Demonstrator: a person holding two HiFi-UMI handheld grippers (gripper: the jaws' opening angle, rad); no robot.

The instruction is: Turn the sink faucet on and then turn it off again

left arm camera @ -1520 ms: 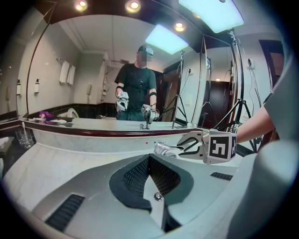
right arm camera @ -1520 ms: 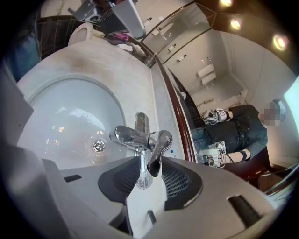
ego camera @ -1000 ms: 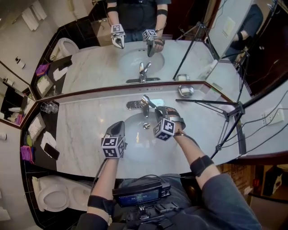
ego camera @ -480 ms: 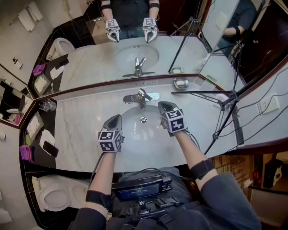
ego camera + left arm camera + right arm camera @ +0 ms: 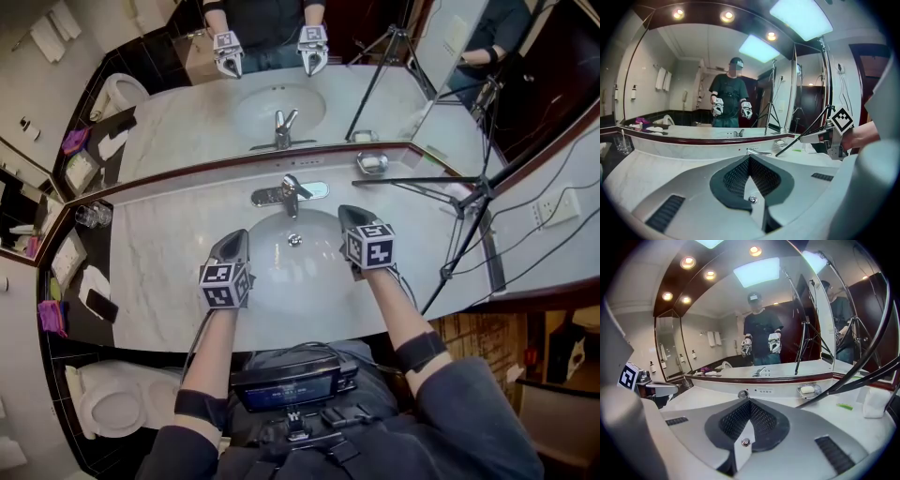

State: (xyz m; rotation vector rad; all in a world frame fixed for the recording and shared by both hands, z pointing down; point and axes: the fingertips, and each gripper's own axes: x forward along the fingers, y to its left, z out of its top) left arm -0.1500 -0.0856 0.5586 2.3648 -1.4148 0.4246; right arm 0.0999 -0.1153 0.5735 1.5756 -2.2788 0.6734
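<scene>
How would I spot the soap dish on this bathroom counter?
Start at the pale marble counter with the oval sink in it, below the big mirror. Along its back edge, right of the faucet, sits the soap dish. It is the only small shiny metal dish there, holding a white bar of soap.

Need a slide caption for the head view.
Left gripper and right gripper, both shut and empty, flank the sink basin, clear of the faucet.
</scene>
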